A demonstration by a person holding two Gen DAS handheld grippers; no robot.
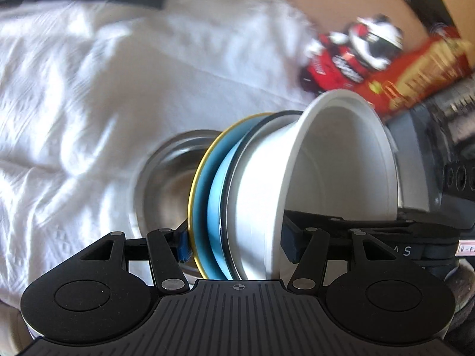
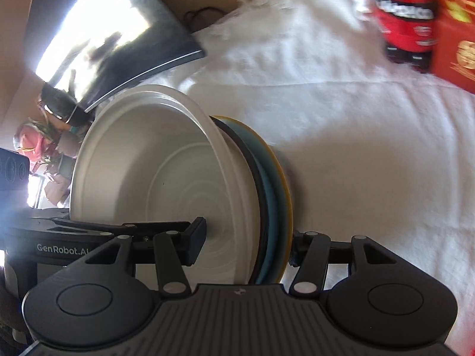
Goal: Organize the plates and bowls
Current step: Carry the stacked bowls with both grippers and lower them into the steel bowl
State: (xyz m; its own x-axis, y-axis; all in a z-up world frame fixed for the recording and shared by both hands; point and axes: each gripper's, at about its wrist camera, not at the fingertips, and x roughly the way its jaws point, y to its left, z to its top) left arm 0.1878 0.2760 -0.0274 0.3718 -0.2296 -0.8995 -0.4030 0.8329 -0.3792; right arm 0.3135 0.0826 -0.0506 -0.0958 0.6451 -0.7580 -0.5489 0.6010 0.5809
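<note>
A white bowl (image 1: 326,160) sits nested on a dark-rimmed plate and a blue plate with a yellow rim (image 1: 204,190); the stack is tipped on edge. My left gripper (image 1: 234,246) is shut on the stack, one finger inside the bowl, one behind the blue plate. My right gripper (image 2: 246,246) is shut on the same stack from the opposite side: white bowl (image 2: 154,172), blue plate (image 2: 274,195). A steel bowl (image 1: 169,178) lies on the white cloth behind the stack in the left wrist view.
A white cloth (image 1: 89,103) covers the surface. Red bottles (image 2: 403,14) and an orange-red box (image 2: 454,29) stand at the far edge. A shiny metal panel (image 2: 98,35) leans at the right view's upper left. A dark device (image 1: 439,148) is beside the stack.
</note>
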